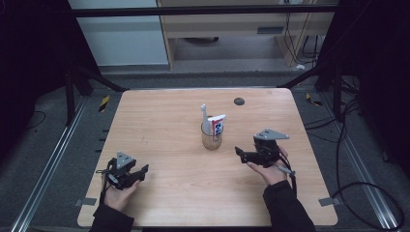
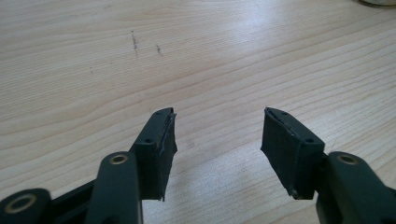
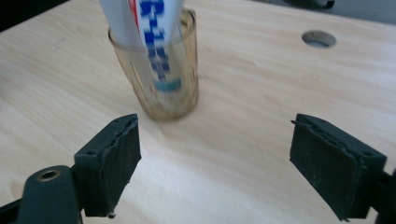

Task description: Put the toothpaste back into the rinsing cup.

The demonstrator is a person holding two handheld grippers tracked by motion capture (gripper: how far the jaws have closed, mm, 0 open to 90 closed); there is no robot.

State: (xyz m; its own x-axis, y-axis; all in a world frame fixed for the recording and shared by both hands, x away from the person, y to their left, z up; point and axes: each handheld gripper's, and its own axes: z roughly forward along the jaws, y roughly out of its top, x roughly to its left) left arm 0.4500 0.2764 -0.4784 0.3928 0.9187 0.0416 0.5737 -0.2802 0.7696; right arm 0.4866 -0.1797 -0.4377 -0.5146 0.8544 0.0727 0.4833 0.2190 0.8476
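A light wooden table (image 1: 164, 145) seen from above. Near its middle stands a clear cup (image 1: 212, 136) holding a toothpaste tube (image 1: 217, 125) and a white toothbrush (image 1: 205, 116) — both upright. The right gripper (image 1: 239, 151) sits just right of the cup, jaws wide apart, holding nothing. The left gripper (image 1: 143, 170) rests near the table's front left — also spread, empty, well apart from the cup.

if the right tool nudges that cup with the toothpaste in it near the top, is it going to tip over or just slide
The cup looks tall and narrow, and the toothpaste and toothbrush stick out above its rim, so a high nudge would probably tip it. A push near its base seems likelier to slide it on the smooth table. It looks clear and light, perhaps breakable.
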